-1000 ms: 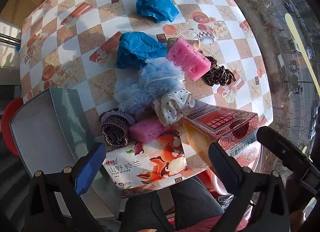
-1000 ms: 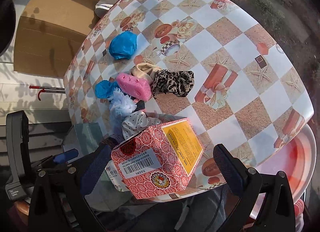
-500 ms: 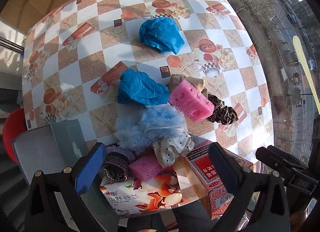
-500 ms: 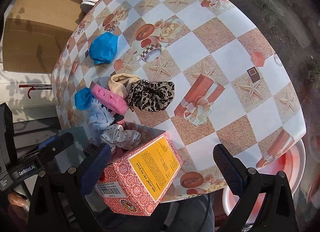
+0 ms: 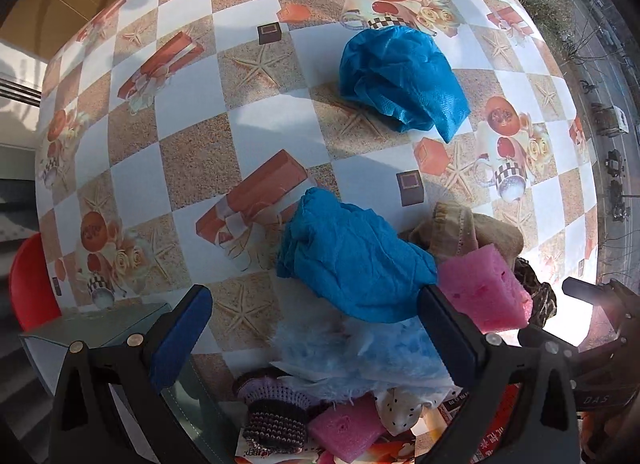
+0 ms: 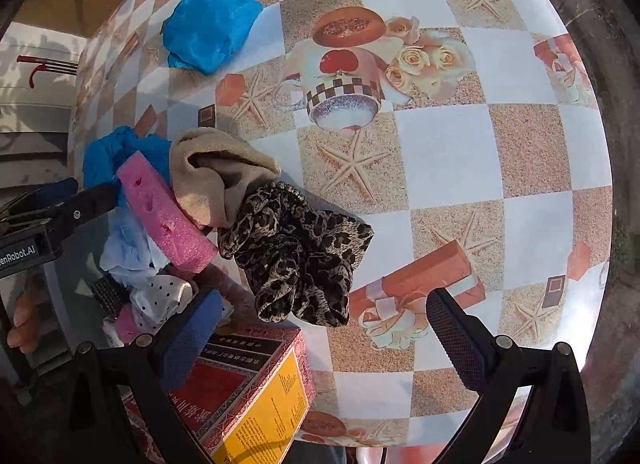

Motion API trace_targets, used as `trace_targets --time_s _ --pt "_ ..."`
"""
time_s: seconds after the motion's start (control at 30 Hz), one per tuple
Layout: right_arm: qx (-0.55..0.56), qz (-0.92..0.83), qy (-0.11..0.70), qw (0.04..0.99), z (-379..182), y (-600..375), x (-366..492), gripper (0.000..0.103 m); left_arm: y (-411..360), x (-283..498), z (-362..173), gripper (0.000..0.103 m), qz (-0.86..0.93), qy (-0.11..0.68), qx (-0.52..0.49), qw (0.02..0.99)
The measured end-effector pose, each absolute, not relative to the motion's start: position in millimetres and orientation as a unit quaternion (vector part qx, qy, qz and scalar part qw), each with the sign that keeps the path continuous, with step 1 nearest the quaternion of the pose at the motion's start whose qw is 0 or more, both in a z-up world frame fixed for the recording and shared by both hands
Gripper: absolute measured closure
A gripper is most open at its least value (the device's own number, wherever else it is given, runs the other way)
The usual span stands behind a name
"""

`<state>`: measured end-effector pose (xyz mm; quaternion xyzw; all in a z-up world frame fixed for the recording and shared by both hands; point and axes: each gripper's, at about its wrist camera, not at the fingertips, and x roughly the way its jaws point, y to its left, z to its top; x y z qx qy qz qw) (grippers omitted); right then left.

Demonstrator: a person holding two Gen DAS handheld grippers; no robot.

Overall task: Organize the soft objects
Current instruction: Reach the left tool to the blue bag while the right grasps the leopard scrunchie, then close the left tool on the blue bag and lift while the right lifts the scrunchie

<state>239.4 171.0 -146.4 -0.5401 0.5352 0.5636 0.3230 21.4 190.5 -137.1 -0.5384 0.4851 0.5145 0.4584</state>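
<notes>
On the checkered surface (image 5: pixel 192 152), blue cloths (image 5: pixel 356 260), pink sponge (image 5: pixel 484 288) and leopard scrunchie (image 6: pixel 300 256) lie unsorted, both tools, left (image 5: pixel 312 328) and right (image 6: pixel 324 336), spread and empty; sorting apparently barely begun.

Glossy printed tablecloth (image 6: pixel 440 152). Crinkled blue nonwoven cover (image 5: pixel 400 76), matt. Porous pink sponge (image 5: pixel 484 288). Fluffy pale-blue plush (image 5: pixel 360 356). Silky leopard scrunchie (image 6: pixel 300 260). Glossy cardboard box (image 6: pixel 256 396).
</notes>
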Motion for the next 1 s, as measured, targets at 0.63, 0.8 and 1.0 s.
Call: trace_targets --time_s 0.63,0.8,1.0 --pt "-0.467 0.522 0.552 0.452 -129 168 344 0.000 207 -54 -126 0.000 0.574 0.424 -0.566 0.413" --pt "-0.496 0.541 0.514 0.444 -139 183 309 0.000 221 -42 -149 0.000 0.578 0.422 -0.563 0.412" --pt "-0.552 0.520 0.490 0.429 -189 190 280 0.000 245 -41 -189 0.000 0.587 0.428 -0.562 0.395"
